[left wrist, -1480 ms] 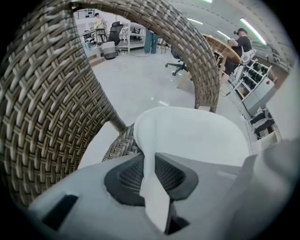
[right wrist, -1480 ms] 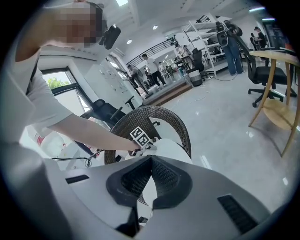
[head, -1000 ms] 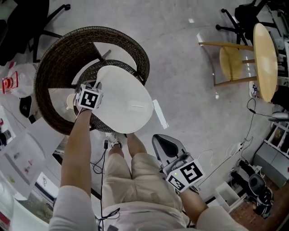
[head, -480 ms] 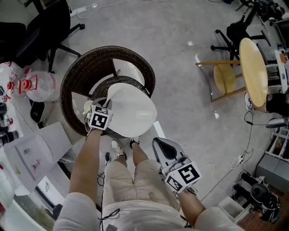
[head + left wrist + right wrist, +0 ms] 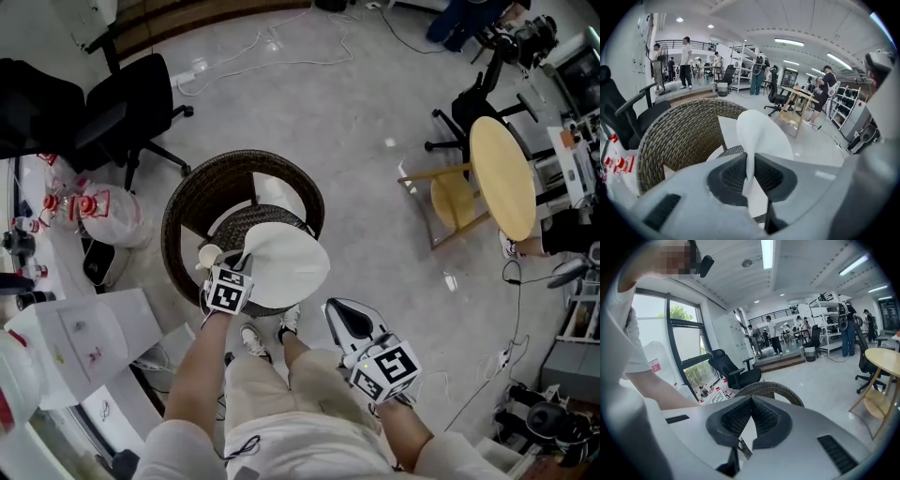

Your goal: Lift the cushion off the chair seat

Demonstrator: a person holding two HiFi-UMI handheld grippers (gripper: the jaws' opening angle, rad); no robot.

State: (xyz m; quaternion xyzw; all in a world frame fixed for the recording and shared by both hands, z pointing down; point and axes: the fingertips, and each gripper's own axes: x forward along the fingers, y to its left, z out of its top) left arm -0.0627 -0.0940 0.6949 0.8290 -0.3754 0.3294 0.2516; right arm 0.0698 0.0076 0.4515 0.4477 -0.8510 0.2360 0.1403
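Grey concrete floor (image 5: 375, 187) spreads round a wicker chair (image 5: 183, 220), with an office chair (image 5: 122, 103) behind it, a white desk (image 5: 56, 366) at the left and a wooden table (image 5: 502, 178) well apart on the right.

A second ago the cushion (image 5: 286, 262) lay flat across the seat (image 5: 234, 225). Now it is raised and tilted, and dark weave shows past its far side. The left hand-held gripper (image 5: 236, 270) is clenched on the cushion's near-left edge. Its own view shows the white rim pinched between the pads (image 5: 736, 176), with the rest standing up beyond them. The lift looks largely done, though I cannot tell whether the far edge is clear of the seat.

The right hand-held gripper (image 5: 341, 315) hangs over the person's thigh, jaws together on nothing, as before.

The chair's tall back wraps the far and left sides, so the open way out is towards the person and to the right, where the floor is bare. The person's shoes (image 5: 251, 339) stand just beside the chair front. Held by one edge, the cushion may sag or swing.
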